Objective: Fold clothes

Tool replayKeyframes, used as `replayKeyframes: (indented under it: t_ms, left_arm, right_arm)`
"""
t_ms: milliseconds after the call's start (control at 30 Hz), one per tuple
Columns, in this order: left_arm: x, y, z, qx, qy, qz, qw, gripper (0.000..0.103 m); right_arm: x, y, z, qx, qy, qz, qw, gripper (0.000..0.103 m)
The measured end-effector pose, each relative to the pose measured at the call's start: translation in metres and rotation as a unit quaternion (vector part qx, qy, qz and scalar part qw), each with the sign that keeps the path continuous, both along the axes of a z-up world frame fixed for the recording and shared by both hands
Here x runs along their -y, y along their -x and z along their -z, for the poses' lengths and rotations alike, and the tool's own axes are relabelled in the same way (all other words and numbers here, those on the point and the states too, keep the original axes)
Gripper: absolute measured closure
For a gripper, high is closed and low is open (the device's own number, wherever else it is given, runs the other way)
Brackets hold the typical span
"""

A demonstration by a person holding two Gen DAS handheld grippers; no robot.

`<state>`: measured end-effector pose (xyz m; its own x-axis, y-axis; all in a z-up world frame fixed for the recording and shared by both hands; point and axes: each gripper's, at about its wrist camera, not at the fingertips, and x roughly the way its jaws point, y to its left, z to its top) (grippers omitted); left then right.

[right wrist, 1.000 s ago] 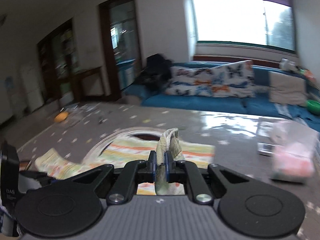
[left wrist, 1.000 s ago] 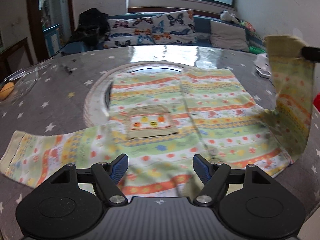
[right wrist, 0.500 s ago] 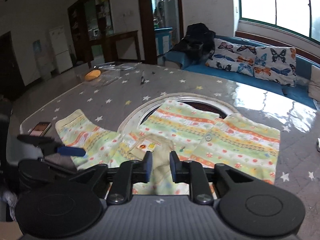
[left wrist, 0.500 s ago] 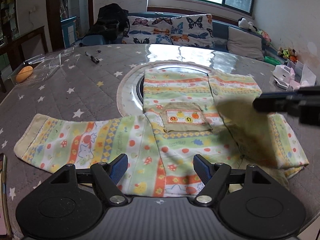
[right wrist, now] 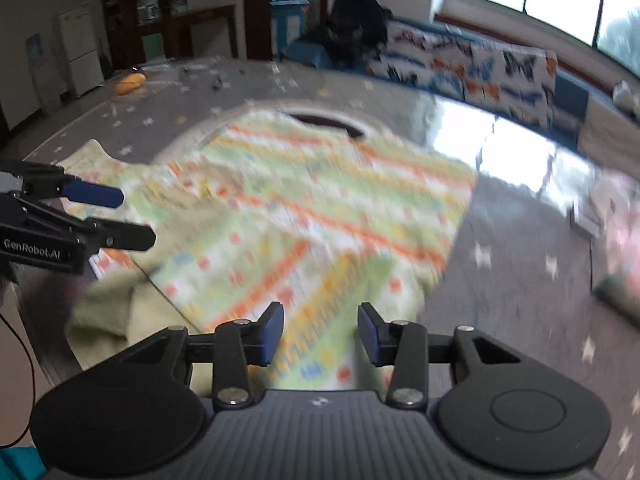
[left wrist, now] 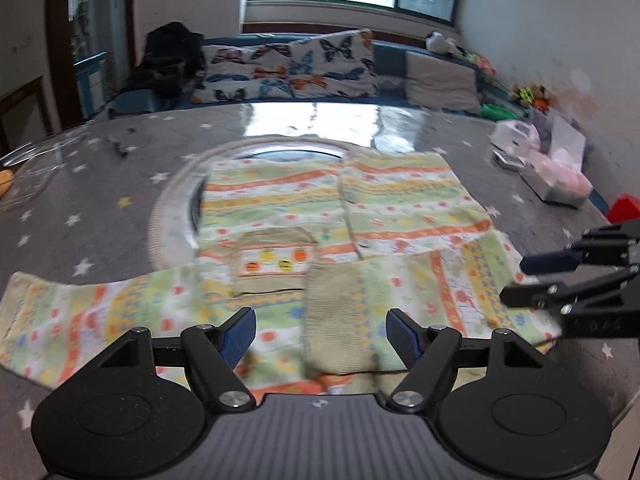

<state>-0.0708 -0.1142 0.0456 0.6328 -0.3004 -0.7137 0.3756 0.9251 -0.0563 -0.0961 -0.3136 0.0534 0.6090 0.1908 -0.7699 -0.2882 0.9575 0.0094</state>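
Note:
A striped green, orange and yellow child's cardigan (left wrist: 344, 216) lies flat on the grey star-print table (left wrist: 92, 184). Its right sleeve (left wrist: 400, 300) is folded across the body, cuff near the front pocket (left wrist: 276, 264). Its left sleeve (left wrist: 72, 320) lies stretched out to the left. My left gripper (left wrist: 322, 332) is open and empty above the near hem. My right gripper (right wrist: 320, 332) is open and empty above the folded sleeve (right wrist: 320, 304); it also shows at the right edge of the left wrist view (left wrist: 560, 276). The cardigan (right wrist: 320, 200) is blurred in the right wrist view.
A round glass inset (left wrist: 180, 208) lies under the cardigan. A pink-and-white packet and boxes (left wrist: 556, 176) sit at the table's far right. A clear tray with an orange object (right wrist: 130, 82) sits far left. A sofa with butterfly cushions (left wrist: 288, 68) stands behind the table.
My right gripper laid the right sleeve across the cardigan's body, opened and drew back to the right. My left gripper stayed open over the near hem.

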Motion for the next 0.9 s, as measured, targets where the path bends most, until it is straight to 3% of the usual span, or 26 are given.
replayKeyframes:
  t_ms: [133,267,533,667,900]
  left_arm:
    - [0.008,-0.003,0.014,-0.015,-0.017,0.005,0.9997,0.029]
    - [0.003,-0.006,0.021,-0.026,-0.025,-0.003,0.9993,0.029]
    - [-0.002,-0.009,0.023,-0.034,-0.026,-0.015,0.9990,0.033]
    - [-0.007,-0.009,0.024,-0.036,-0.025,-0.019,0.9988,0.033]
    - [-0.029,-0.001,0.007,-0.018,-0.005,-0.050,0.9986,0.033]
  right_arm:
    - [0.012,0.004,0.016,-0.013,-0.009,0.012,1.000,0.062]
    - [0.021,0.003,0.001,0.011,-0.025,0.017,0.999,0.060]
    - [0.035,-0.030,0.011,0.022,-0.041,0.063,0.997,0.061]
    - [0.029,-0.039,0.024,0.009,-0.018,0.058,0.998,0.061]
    - [0.016,-0.032,0.014,0.024,-0.018,0.035,0.999,0.061]
